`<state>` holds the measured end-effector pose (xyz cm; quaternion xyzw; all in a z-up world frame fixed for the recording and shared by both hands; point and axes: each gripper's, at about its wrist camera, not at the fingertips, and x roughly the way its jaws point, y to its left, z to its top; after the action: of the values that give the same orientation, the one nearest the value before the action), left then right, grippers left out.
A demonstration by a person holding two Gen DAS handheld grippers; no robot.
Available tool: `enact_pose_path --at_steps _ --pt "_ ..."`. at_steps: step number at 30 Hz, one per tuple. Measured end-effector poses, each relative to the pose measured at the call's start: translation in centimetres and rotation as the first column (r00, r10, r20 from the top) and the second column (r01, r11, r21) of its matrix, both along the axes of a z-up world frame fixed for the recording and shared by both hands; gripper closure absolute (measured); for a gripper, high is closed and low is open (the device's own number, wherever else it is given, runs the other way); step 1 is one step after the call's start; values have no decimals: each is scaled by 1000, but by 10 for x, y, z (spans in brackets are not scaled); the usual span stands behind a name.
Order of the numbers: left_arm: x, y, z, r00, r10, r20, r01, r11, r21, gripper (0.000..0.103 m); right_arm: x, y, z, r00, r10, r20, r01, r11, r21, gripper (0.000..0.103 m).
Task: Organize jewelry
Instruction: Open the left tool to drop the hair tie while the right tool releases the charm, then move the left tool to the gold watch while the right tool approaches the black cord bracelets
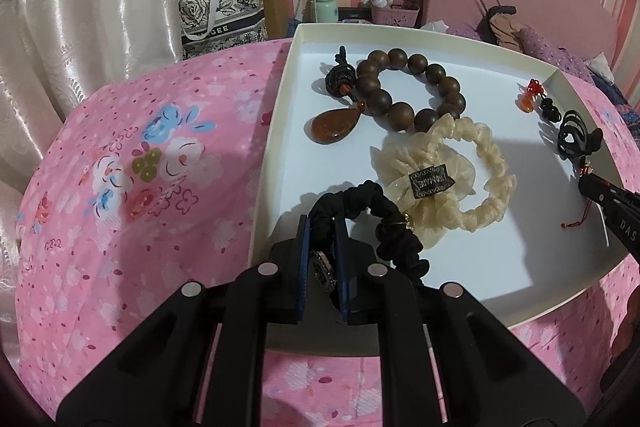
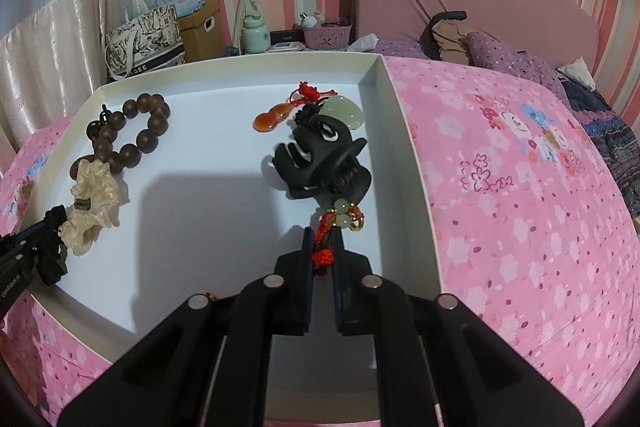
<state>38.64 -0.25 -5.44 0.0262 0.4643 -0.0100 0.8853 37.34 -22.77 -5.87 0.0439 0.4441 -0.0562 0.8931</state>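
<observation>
My left gripper [image 1: 322, 227] clenched on black scrunchie [image 1: 384, 223]: soft, light, squashy. My right gripper [image 2: 323, 239] pinching red cord charm [image 2: 340, 223]; limp, grip knot.

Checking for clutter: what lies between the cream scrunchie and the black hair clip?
Nothing: bare white tray floor separates the cream scrunchie from the black hair clip, seen in the right wrist view.

Left tool [image 1: 322, 227] closed on black scrunchie [image 1: 384, 223], near edge of white tray [image 1: 276, 131].

Tray sits on the bed's pink floral cover [image 1: 132, 187]. Cream scrunchie [image 1: 448, 179] touches the black one, mid-tray. Brown bead bracelet [image 1: 412, 87] with amber teardrop pendant [image 1: 334, 125] toward the far left corner. Black claw clip [image 1: 576, 139] and small red-orange charm [image 1: 530, 97] along the right edge; right tool [image 1: 612, 207] enters there.
</observation>
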Motion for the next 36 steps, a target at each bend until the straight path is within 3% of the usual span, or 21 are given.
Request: enact_pose_path --at_steps 6,11,13,14,18,19,21,23,25,30,32,36 --pt "1 -1 0 1000 -3 -1 3 1000 -4 91 1 2 0 1000 4 -2 -4 1000 -16 94" --pt "-2 -3 5 1000 -12 18 12 1000 -4 74 -2 5 1 1000 8 -5 -8 1000 -27 91" --pt "-4 -4 7 1000 -17 24 17 1000 -5 69 -2 5 1 1000 4 -4 -4 1000 -23 74" --pt "-4 -5 8 999 -19 27 19 1000 -3 68 -3 5 2 1000 -1 0 1 1000 -21 58" --pt "-7 -7 13 999 -27 38 27 1000 -6 61 -6 6 9 1000 -1 19 2 1000 -31 55" --pt "-8 -8 15 999 -26 43 26 1000 -4 53 -7 7 10 1000 -1 19 2 999 -33 52" --pt "-11 -7 21 998 -25 64 25 1000 1 41 -10 9 12 1000 0 17 1 999 -43 34" --pt "-15 -8 26 997 -29 72 29 1000 -5 35 -12 11 16 1000 5 12 -4 998 -57 28" --pt "-21 -8 34 997 -14 80 14 1000 0 21 -16 11 21 1000 10 4 -10 998 -58 23" --pt "-46 -6 60 991 2 136 -2 1000 7 3 -40 10 48 999 36 35 -34 999 -41 17" --pt "-63 -3 70 988 6 152 -10 1000 26 3 -56 9 58 997 31 65 -27 998 -50 11" --pt "-97 7 74 991 23 132 -29 999 44 3 -95 8 67 996 36 87 -33 999 -37 11"
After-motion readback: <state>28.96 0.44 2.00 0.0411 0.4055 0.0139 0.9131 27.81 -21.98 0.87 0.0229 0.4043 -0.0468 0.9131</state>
